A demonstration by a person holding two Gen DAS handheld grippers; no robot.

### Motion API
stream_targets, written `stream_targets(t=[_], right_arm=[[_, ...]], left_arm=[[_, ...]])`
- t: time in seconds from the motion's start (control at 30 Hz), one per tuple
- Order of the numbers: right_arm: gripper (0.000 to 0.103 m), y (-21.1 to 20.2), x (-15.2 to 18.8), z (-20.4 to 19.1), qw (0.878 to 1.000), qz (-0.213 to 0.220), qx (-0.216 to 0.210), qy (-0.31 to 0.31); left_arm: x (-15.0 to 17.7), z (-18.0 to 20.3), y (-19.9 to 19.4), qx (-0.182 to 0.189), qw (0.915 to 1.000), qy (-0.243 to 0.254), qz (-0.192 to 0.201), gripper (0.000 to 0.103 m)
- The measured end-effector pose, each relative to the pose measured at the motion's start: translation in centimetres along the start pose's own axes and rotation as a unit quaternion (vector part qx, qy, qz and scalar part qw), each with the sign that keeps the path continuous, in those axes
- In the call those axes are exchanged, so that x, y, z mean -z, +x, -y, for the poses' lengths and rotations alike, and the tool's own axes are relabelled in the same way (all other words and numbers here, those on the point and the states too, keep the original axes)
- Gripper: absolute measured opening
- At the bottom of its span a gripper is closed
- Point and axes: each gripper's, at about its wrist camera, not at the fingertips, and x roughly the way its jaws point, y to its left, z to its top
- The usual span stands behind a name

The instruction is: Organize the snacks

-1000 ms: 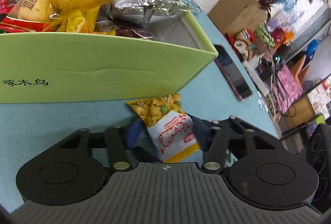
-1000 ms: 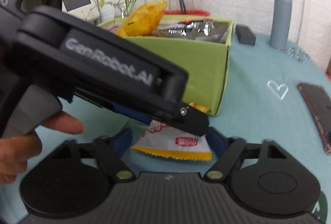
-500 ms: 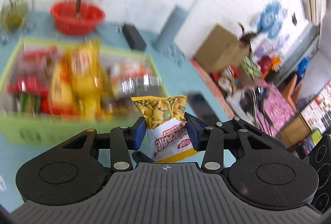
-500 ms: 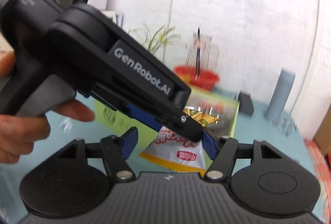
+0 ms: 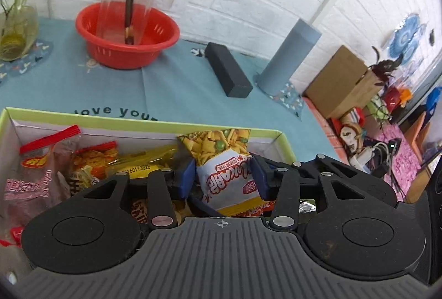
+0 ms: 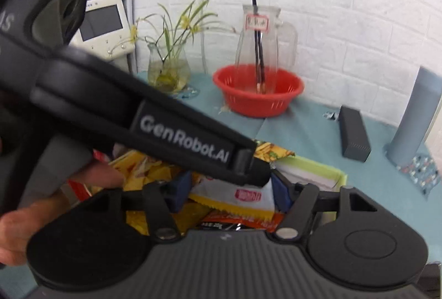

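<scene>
A yellow and white snack packet is held between the blue pads of my left gripper, above the green snack box full of packets. The same packet shows in the right wrist view, between my right gripper's blue pads, with the left gripper's black body crossing over it. Both grippers are closed on the packet's sides, over the box.
On the teal tablecloth behind the box stand a red basket with a glass jug, a plant vase, a black block and a grey cylinder. The table edge runs at the right, with cardboard box and clutter beyond.
Both grippers lifted the packet from the table in front of the box and carried it up and over the box's open top.
</scene>
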Motion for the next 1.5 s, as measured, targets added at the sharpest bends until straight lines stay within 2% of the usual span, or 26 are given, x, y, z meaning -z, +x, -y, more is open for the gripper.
stream_targets(t=[0.03, 0.07, 0.1, 0.17, 0.23, 0.33, 0.47, 0.57, 0.77, 0.93, 1.07, 1.17, 1.33, 1.4, 1.5], right_arm=[[0.072, 0.2, -0.2, -0.2, 1.0, 0.0, 0.003, -0.002], [0.073, 0.1, -0.3, -0.3, 1.0, 0.001, 0.007, -0.003], [0.079, -0.1, -0.4, -0.3, 1.0, 0.004, 0.013, -0.004], [0.095, -1.1, -0.3, -0.2, 0.999, 0.025, 0.037, -0.004], [0.099, -3.0, 0.0, -0.2, 0.998, 0.055, 0.042, -0.002], [0.102, -7.4, 1.0, -0.5, 0.994, 0.098, 0.043, 0.013], [0.102, -12.4, 3.8, -1.5, 0.99, 0.12, 0.061, 0.043], [0.103, -15.6, 6.5, -2.2, 0.988, 0.117, 0.076, 0.073], [0.103, -20.3, 11.0, -5.1, 0.977, 0.102, 0.13, 0.133], [0.103, -24.7, 15.4, -8.7, 0.962, 0.115, 0.167, 0.185], [0.103, -27.2, 18.5, -11.7, 0.954, 0.134, 0.175, 0.204], [0.103, -29.2, 20.5, -13.9, 0.956, 0.136, 0.173, 0.195], [0.103, -32.4, 22.6, -16.4, 0.948, 0.141, 0.201, 0.205], [0.103, -33.2, 23.3, -17.4, 0.947, 0.136, 0.211, 0.203], [0.103, -34.7, 24.2, -18.4, 0.949, 0.149, 0.198, 0.196]], left_arm=[[0.1, 0.0, -0.3, 0.003, 1.0, 0.003, 0.004, 0.032], [0.1, 0.0, -0.6, 0.007, 0.9999, 0.007, 0.011, 0.041], [0.2, 0.1, -1.0, 0.01, 0.9997, 0.01, 0.021, 0.047], [0.4, 0.7, -2.5, 0.01, 0.9987, 0.016, 0.048, 0.066], [0.8, 1.6, -4.8, 0.005, 0.9959, 0.031, 0.085, 0.077], [2.3, 2.9, -8.8, -0.003, 0.99, 0.052, 0.131, 0.081], [6.3, 4.1, -13.8, -0.023, 0.9828, 0.06, 0.173, 0.092], [10.4, 4.6, -16.6, -0.059, 0.9768, 0.054, 0.198, 0.092], [18.2, 5.0, -20.0, -0.12, 0.9743, 0.018, 0.19, 0.092], [25.0, 6.3, -23.1, -0.178, 0.9591, 0.028, 0.218, 0.092], [29.4, 7.0, -25.1, -0.173, 0.9611, 0.036, 0.212, 0.092], [32.7, 7.9, -26.8, -0.179, 0.9581, 0.052, 0.218, 0.092], [36.7, 9.0, -29.0, -0.172, 0.9558, 0.064, 0.23, 0.092], [38.0, 9.5, -29.9, -0.177, 0.9523, 0.073, 0.237, 0.092], [39.4, 10.1, -31.2, -0.186, 0.9459, 0.078, 0.254, 0.092]])
